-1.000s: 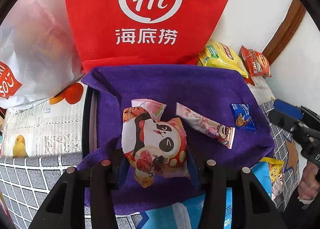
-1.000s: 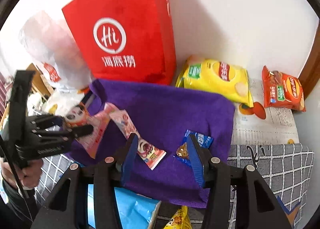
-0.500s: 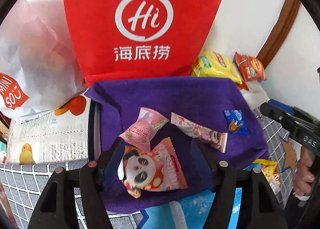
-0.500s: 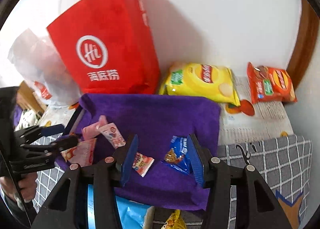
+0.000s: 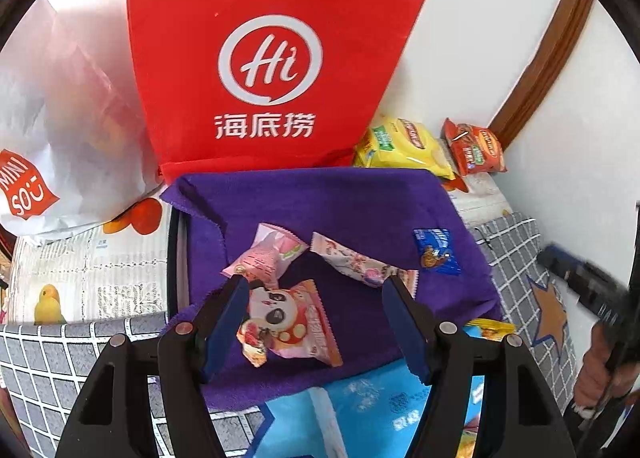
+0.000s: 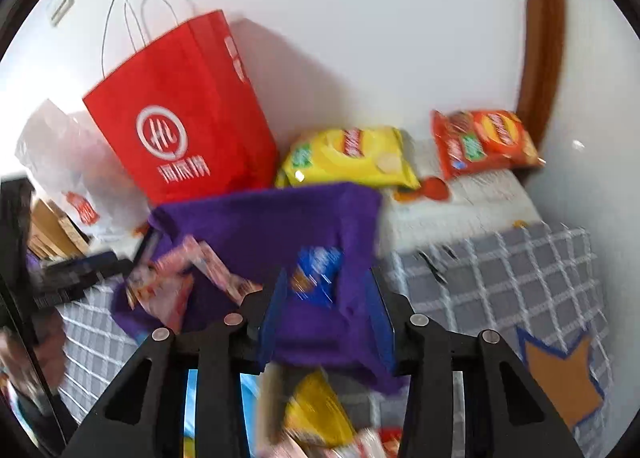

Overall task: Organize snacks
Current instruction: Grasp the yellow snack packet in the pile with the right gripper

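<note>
Panda snack between left tool pads

- The grey checked cover holds a purple towel.
- A red bag, yellow chips and orange chips sit behind.

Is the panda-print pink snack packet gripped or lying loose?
Loose: the panda-print pink snack packet lies flat on the purple towel between open left claw fingers.
</note>
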Motion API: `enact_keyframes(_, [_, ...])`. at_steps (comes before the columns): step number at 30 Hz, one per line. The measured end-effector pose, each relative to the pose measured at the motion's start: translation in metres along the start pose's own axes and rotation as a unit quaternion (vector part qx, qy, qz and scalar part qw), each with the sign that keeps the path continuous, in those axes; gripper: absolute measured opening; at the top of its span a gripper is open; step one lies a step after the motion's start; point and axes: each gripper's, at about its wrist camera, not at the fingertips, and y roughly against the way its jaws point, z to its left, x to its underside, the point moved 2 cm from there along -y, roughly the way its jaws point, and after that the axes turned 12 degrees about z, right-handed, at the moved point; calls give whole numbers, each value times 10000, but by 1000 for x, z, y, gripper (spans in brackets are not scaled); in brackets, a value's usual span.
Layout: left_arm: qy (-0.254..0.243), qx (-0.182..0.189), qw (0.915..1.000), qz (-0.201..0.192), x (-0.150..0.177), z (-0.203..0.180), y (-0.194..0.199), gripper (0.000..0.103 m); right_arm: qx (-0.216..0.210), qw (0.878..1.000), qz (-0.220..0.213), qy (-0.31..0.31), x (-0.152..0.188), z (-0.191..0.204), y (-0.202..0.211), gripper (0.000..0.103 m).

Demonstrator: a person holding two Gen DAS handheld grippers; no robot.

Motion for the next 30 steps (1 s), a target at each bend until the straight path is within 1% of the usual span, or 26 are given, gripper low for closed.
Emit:
enact_keyframes(2, [-43,85,10000,-31,2,-4,6,67,120,9999,90,19,20,-5,2,42])
enact_keyframes(4, [-73,157,9998,-70,3,-7,11,67,132,9998,151,-26,36,-10,3,42])
enact_keyframes(7, [-117,266,9995,-129,5,-11,19,67,-15,9994,328,-148,58,-14,-3,42])
enact_keyframes(9, [-141,302,9993,-167,6,-13,24,68,-123,9987,449,-190,71,-10,-11,42])
enact_keyframes(13, [-199,292,9992,-182,6,-17,26,69,-356,9975,609,39,86,8,-27,42])
enact_keyframes(15, [-177,285,9993,-159,6,-17,25,69,-320,9975,592,221,87,17,-33,42])
enact_keyframes(17, [-146,298,9993,-150,5,-15,25,69,-65,9980,537,340,84,23,-39,42])
enact_keyframes(19, [-111,308,9993,-157,5,-12,26,69,94,9977,619,252,81,20,-50,42])
enact_keyframes(22, [-27,324,9994,-138,5,-7,26,69,-156,9966,804,47,80,14,-65,45])
enact_keyframes(24, [25,337,9994,-106,4,-5,25,69,-121,9959,890,40,81,14,-73,47])
enact_keyframes(26, [63,347,9993,-104,4,-3,25,69,-257,9953,929,7,81,12,-78,48])
enact_keyframes(28, [79,347,9993,-93,3,-2,25,69,-419,9942,988,-64,79,10,-76,43])
enact_keyframes(30, [78,343,9993,-96,3,-2,25,69,-374,9956,861,-56,78,9,-69,42])
